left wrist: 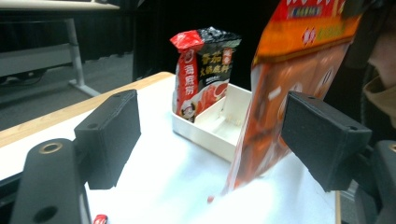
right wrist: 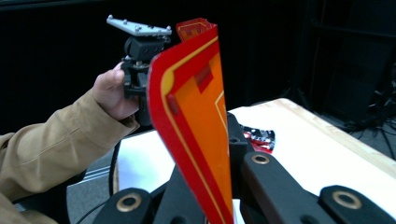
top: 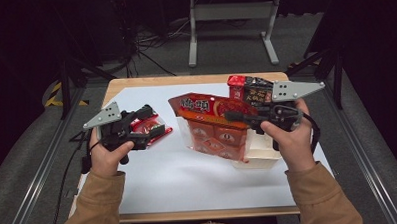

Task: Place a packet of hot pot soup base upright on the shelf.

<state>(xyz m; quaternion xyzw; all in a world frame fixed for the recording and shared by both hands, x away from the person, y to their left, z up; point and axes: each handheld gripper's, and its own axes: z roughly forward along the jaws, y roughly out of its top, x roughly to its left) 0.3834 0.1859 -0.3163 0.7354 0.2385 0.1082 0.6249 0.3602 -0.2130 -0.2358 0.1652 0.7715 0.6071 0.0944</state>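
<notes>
High view: my right gripper [top: 230, 116] has its jaws clamped on the top edge of the large orange-red packet [top: 216, 126], which hangs clear of the white table sheet [top: 189, 182], just in front of the white box [top: 260, 157]. A red-and-black packet [top: 250, 90] already stands upright at the box's far end. My left gripper [top: 152, 124] sits at the left of the table, over a small red packet [top: 148, 128] lying flat; I cannot tell from here whether it touches that packet.

Left gripper view: jaws wide apart, nothing between the pads [left wrist: 109, 135]. Through the gap I see the white box [left wrist: 210, 128], its near compartment bare and the red-and-black packet [left wrist: 203, 70] standing in its far corner. The orange-red packet [left wrist: 289, 84] hangs tilted, its lower corner near the sheet beside the box.

Right gripper view: jaws pinched tight on the orange-red packet [right wrist: 196, 126], seen edge-on and upright. The left gripper [right wrist: 140, 51] is farther off, and the small red packet [right wrist: 259, 137] lies on the sheet.

Judgement: one packet boxed, the second lifted but not yet in, the third still on the table. Roughly a third done.
</notes>
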